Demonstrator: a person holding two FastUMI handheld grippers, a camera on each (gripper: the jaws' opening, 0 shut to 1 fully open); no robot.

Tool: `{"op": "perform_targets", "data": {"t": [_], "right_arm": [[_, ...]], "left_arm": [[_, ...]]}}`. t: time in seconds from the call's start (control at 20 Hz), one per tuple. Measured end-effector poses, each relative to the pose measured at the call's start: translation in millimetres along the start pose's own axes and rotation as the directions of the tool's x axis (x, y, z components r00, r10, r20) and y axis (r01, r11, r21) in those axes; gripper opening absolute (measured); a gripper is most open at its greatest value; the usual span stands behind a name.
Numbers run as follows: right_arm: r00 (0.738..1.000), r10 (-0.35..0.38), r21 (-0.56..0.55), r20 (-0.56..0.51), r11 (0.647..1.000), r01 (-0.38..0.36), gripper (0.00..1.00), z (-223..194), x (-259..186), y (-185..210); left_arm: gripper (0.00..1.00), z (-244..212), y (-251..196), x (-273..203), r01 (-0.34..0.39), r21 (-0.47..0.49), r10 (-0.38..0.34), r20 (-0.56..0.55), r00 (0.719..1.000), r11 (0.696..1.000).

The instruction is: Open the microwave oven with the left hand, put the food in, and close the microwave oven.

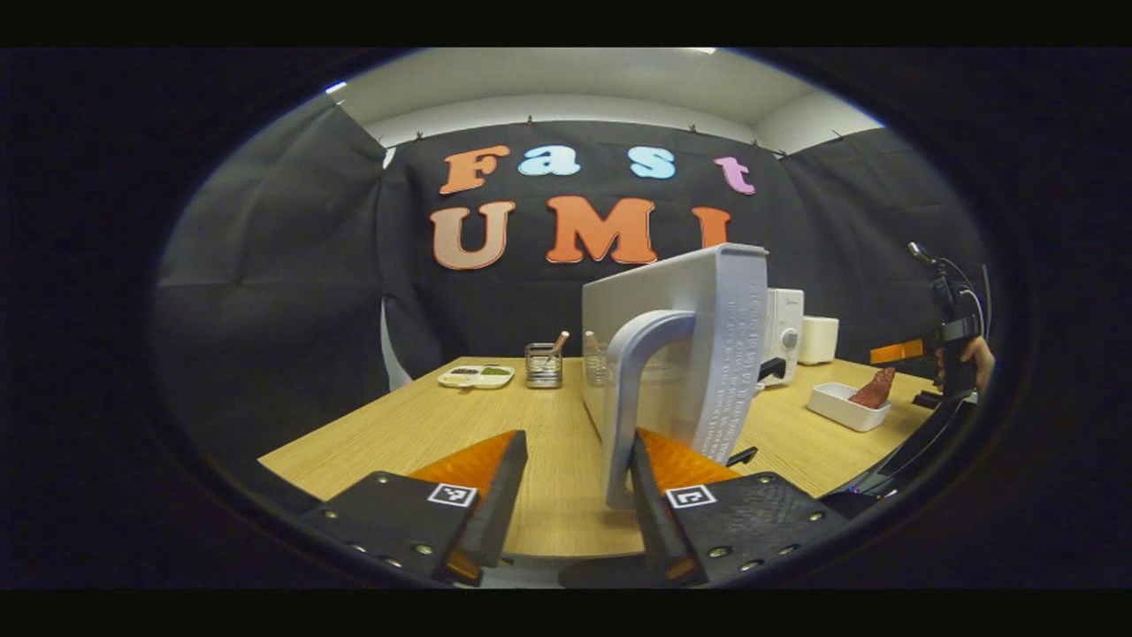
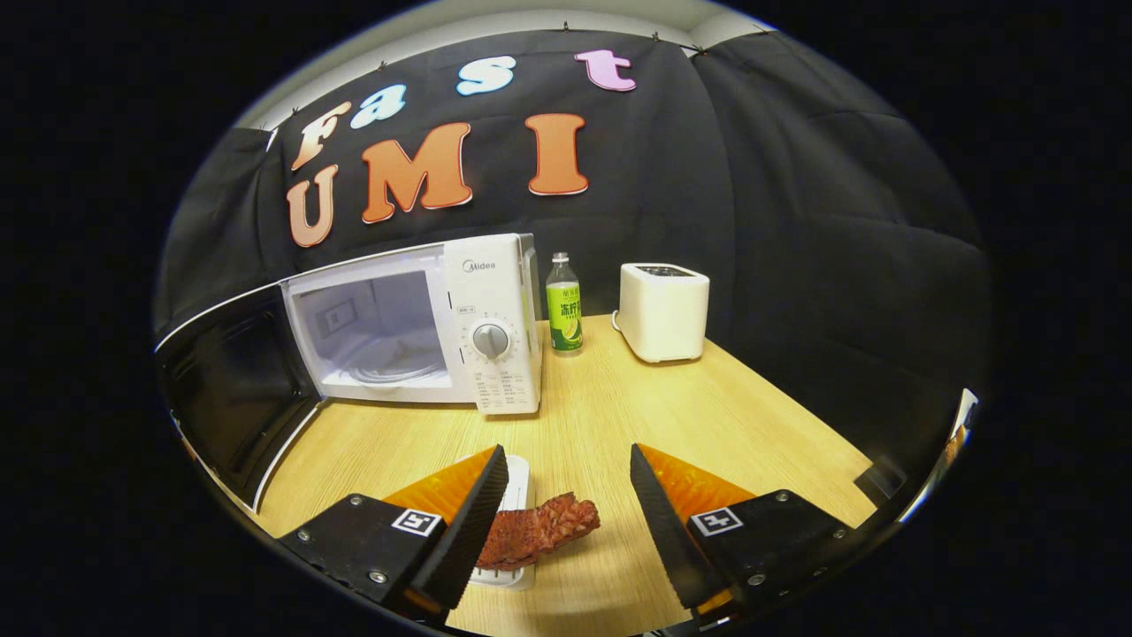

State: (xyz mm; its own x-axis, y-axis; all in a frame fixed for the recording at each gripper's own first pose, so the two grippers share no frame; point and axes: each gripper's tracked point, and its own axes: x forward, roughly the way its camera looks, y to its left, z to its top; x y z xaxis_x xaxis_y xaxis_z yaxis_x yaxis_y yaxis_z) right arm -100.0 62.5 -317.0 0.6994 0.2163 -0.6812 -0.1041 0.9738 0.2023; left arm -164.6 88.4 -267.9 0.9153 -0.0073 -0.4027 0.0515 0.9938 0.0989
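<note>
Clearly, the microwave oven (image 2: pixel 416 327) stood open on the tabletop (image 2: pixel 619 416): in the right gripper view we saw its white cavity, and its dark door (image 2: pixel 234 389) was swung far out to the side. In the left gripper view the same door (image 1: pixel 681 345) appeared edge-on, with its curved handle (image 1: pixel 632 389) between our left gripper's (image 1: pixel 577 482) fingers. The fingers were spread apart; one of them (image 1: pixel 650 478) lay just beside the foot of the handle, but we could not tell if it touched, and the other was well apart from it, so nothing was gripped.

The food, a reddish piece of meat (image 2: pixel 539 531), lay in a small white dish (image 2: pixel 513 531) on the tabletop, near the front of the oven. Our right gripper (image 2: pixel 566 491) hovered above it with open fingers, and the meat was between them but lower, not yet held. In the left gripper view the dish (image 1: pixel 845 405) and the right gripper (image 1: pixel 937 354) were to the right of the door.

We judged the opening step done and the loading step next. The risk was that the meat, which leaned on the dish rim, could slip or drag the light dish if the fingers closed off-centre. Also, the door could swing back if the left fingers knocked the handle while drawing away, and then it would block the way to the cavity.
</note>
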Motion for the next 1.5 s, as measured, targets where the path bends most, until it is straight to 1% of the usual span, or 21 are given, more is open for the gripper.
{"op": "perform_targets", "data": {"t": [0.1,0.2,0.35,0.4,0.45,0.5,0.6,0.7,0.75,0.8,0.9,1.0,1.05,1.1,1.15,1.2,1.25,1.3,1.5], "right_arm": [[1.0,-0.011,-0.005,-0.017,1.0,0.011,0.87,-4,1,-2],[0.999,-0.024,-0.004,-0.037,1.0,0.024,0.87,-9,3,-5],[0.997,-0.015,0.03,-0.082,0.999,0.017,0.87,-20,5,-3],[0.994,-0.012,0.05,-0.105,0.999,0.018,0.87,-26,4,-3],[0.993,-0.007,0.075,-0.121,0.997,0.016,0.81,-30,4,-4],[0.99,0.004,0.104,-0.138,0.995,0.01,0.79,-35,3,-3],[0.987,0.032,0.181,-0.159,0.983,-0.003,0.72,-40,0,0],[0.986,0.069,0.27,-0.153,0.963,-0.025,0.66,-37,0,2],[0.984,0.082,0.311,-0.159,0.95,-0.029,0.59,-41,1,3],[0.983,0.076,0.342,-0.17,0.94,-0.013,0.51,-44,2,0],[0.982,0.086,0.396,-0.168,0.918,-0.013,0.39,-44,3,-2],[0.98,0.111,0.437,-0.165,0.899,-0.028,0.34,-45,2,0],[0.98,0.123,0.452,-0.157,0.891,-0.039,0.3,-42,1,1],[0.98,0.138,0.468,-0.142,0.882,-0.056,0.31,-38,-1,4],[0.98,0.158,0.484,-0.121,0.871,-0.081,0.23,-31,-2,8],[0.978,0.181,0.495,-0.108,0.863,-0.105,0.2,-26,-4,15],[0.977,0.19,0.489,-0.101,0.864,-0.117,0.16,-23,-6,17],[0.978,0.185,0.472,-0.099,0.874,-0.117,0.14,-21,-6,19],[0.985,0.155,0.434,-0.07,0.894,-0.11,0.13,-7,-11,23]], "left_arm": [[0.81,2,11,-4,-0.002,0.028,0.002,0.002,1.0,1.0],[0.86,4,25,-8,-0.022,0.055,0.022,0.009,1.0,0.998],[0.85,3,39,-16,-0.05,0.045,0.049,0.019,0.999,0.998],[0.89,2,43,-19,-0.06,0.057,0.059,0.017,0.998,0.997],[0.88,2,47,-24,-0.07,0.07,0.069,0.017,0.997,0.995],[0.85,3,49,-27,-0.071,0.079,0.069,0.019,0.997,0.994],[0.85,15,50,-37,-0.063,0.068,0.06,0.039,0.997,0.996],[0.84,30,59,-41,-0.071,0.04,0.068,0.067,0.995,0.997],[0.84,35,63,-42,-0.078,0.026,0.076,0.079,0.994,0.997],[0.85,39,68,-43,-0.089,0.019,0.087,0.091,0.992,0.996],[0.85,42,79,-42,-0.125,0.022,0.122,0.096,0.988,0.992],[0.84,42,86,-42,-0.153,0.026,0.15,0.095,0.984,0.988],[0.84,42,90,-38,-0.17,0.023,0.168,0.086,0.982,0.985],[0.84,39,96,-34,-0.191,0.018,0.19,0.077,0.979,0.981],[0.84,37,101,-31,-0.213,0.008,0.212,0.066,0.975,0.977],[0.85,36,106,-29,-0.231,-0.008,0.232,0.06,0.971,0.973],[0.85,33,110,-25,-0.247,-0.025,0.248,0.051,0.968,0.969],[0.85,32,112,-22,-0.253,-0.038,0.254,0.047,0.966,0.967],[0.85,23,111,-13,-0.25,-0.05,0.252,0.028,0.967,0.967]]}}
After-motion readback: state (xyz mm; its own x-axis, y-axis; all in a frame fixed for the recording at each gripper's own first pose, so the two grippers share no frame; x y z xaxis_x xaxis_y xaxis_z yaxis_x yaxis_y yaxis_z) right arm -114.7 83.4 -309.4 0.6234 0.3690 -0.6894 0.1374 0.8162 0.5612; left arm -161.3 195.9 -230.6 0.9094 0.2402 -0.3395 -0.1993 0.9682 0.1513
